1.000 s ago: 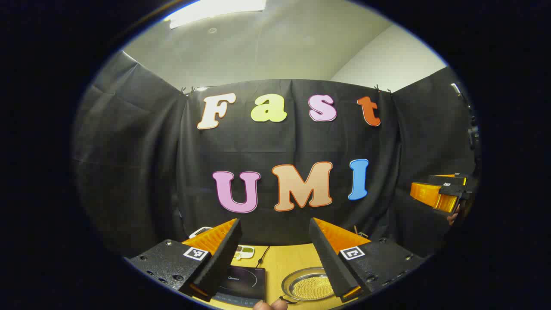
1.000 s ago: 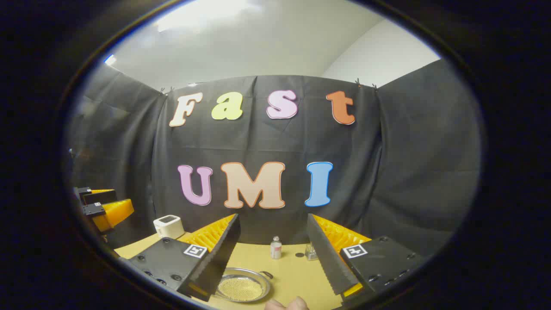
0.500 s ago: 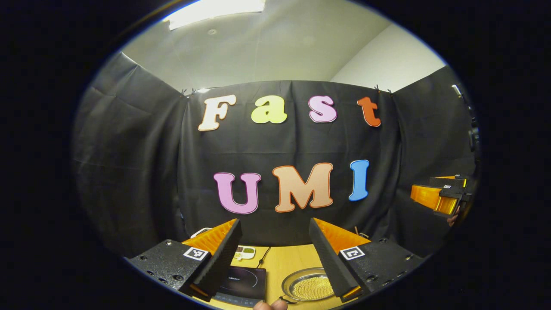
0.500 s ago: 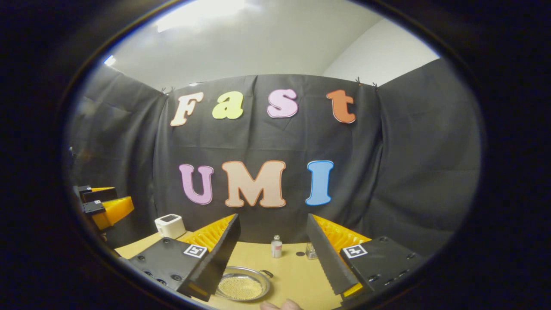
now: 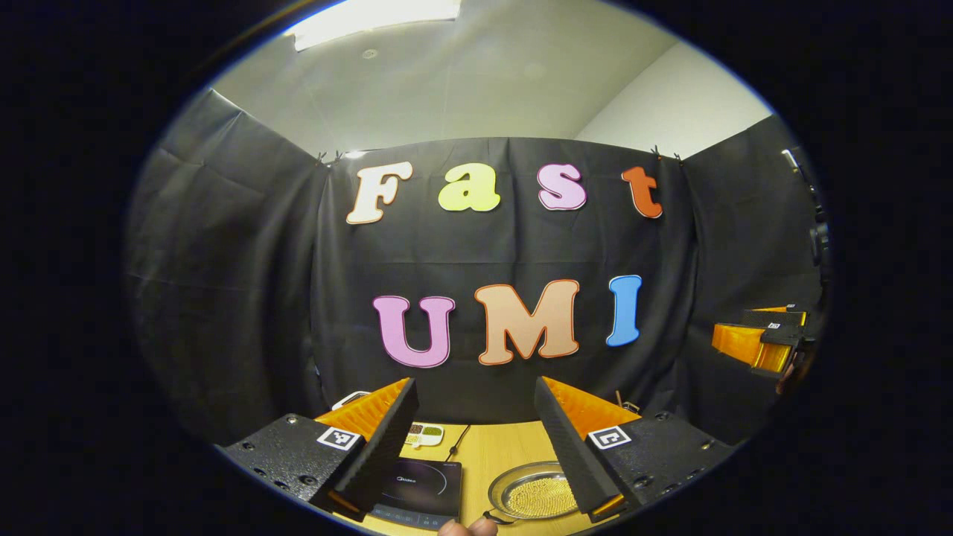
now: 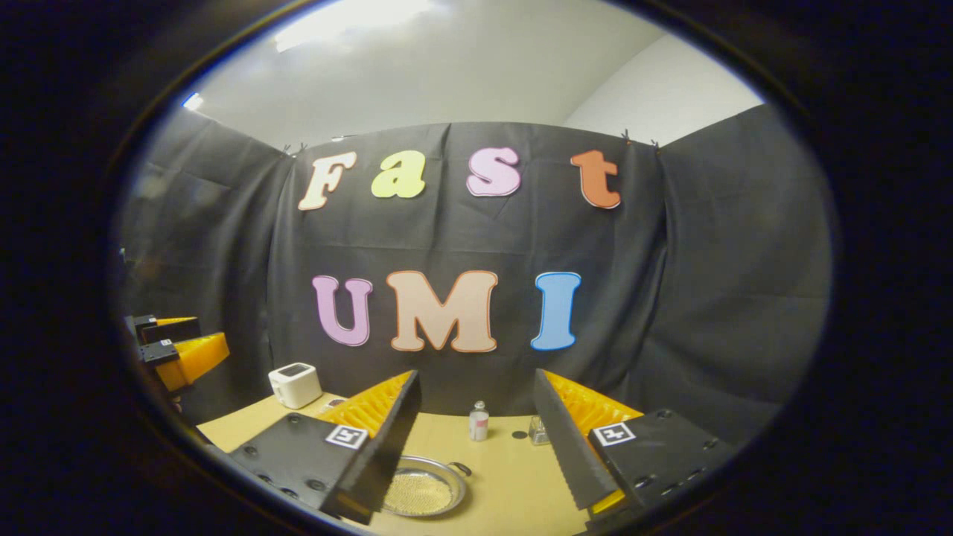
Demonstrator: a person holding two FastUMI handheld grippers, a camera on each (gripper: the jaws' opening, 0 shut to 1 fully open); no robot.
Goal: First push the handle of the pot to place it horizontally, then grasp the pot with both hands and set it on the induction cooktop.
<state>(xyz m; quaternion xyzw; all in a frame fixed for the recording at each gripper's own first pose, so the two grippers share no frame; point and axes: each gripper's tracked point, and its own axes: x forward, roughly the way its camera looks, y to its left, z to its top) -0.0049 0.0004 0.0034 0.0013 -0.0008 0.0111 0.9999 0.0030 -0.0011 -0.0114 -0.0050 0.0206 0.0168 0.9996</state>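
The pot (image 5: 532, 497) is a shallow metal pan with a golden, grainy inside, low on the wooden table (image 5: 495, 454). A small dark loop handle (image 5: 488, 515) sticks out at its near left. Left of it lies the black induction cooktop (image 5: 417, 487), apart from the pot. My left gripper (image 5: 475, 383) hangs open above both, holding nothing. In the right gripper view the pot (image 6: 421, 491) sits partly behind one finger, its loop handle (image 6: 461, 469) at the far right rim. My right gripper (image 6: 476, 374) is open and holds nothing, well above the table.
A white box-shaped appliance (image 6: 295, 383) stands at the table's back left. A small bottle (image 6: 478, 420) and a glass jar (image 6: 539, 430) stand near the back wall. A small white dish (image 5: 423, 434) and a cable (image 5: 456, 443) lie behind the cooktop. A fingertip (image 5: 465, 527) shows at the bottom edge.
The right gripper view has tipped slightly, so more tabletop shows and the hand at its bottom edge is gone. The left gripper has barely shifted. Pot and cooktop have not moved.
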